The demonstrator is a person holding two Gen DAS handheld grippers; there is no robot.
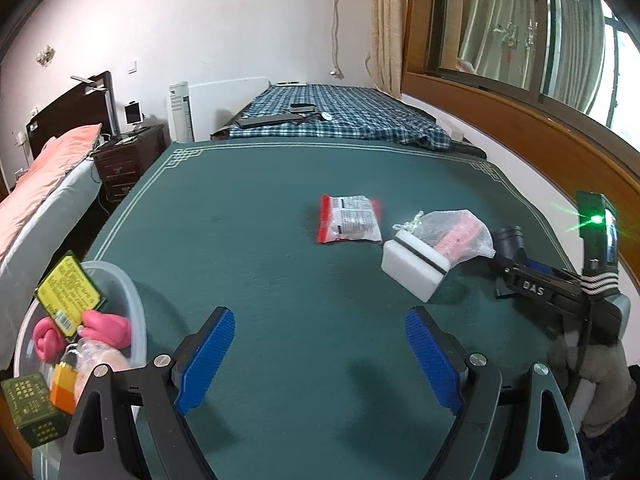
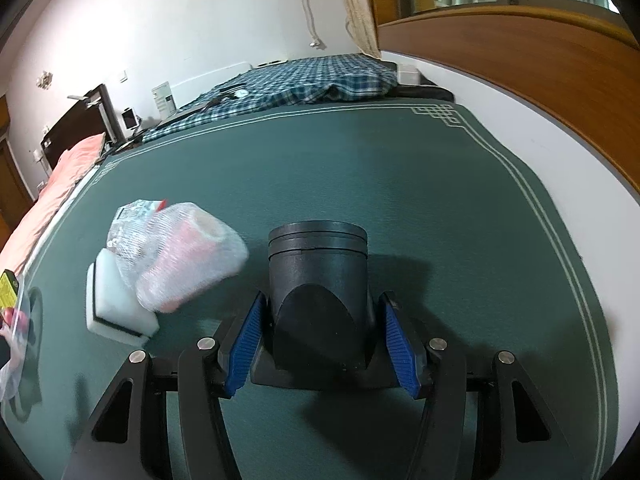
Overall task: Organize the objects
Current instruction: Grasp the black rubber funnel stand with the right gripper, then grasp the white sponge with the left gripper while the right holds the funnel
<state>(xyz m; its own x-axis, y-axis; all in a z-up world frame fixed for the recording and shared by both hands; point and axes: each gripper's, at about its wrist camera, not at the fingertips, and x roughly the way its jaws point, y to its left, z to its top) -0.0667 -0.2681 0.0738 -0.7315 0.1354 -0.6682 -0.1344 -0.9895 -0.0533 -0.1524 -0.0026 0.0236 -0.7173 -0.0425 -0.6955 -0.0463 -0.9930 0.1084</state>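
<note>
spread across both views, a green table cover with a pale line border, well lit; at its near left corner, a clear plastic tub already loaded: yellow-labelled green packet leaning upright against the rim, something pink below it, an orange item, a green box at the edge, possibly outside the tub, hard to tell through the distortion; out on the open cloth, well ahead of the left gripper, a red-edged snack packet lying flat; just right of it, a white mesh bag with something pink inside, resting partly on a white sponge block with a dark stripe.

left gripper spread wide over bare cloth, blue pads apart, nothing between them; sponge block nearest, ahead and to the right, not touching.

right gripper clamped on a black cylindrical object; blue pads pressed against its lower flanks on both sides, ridged cap pointing away from the camera, base sitting on or just above the cloth; mesh bag and sponge block just to the left of it, near but apart; same black object seen from the left wrist beyond the mesh bag, with the right tool body and a green light behind.
</note>
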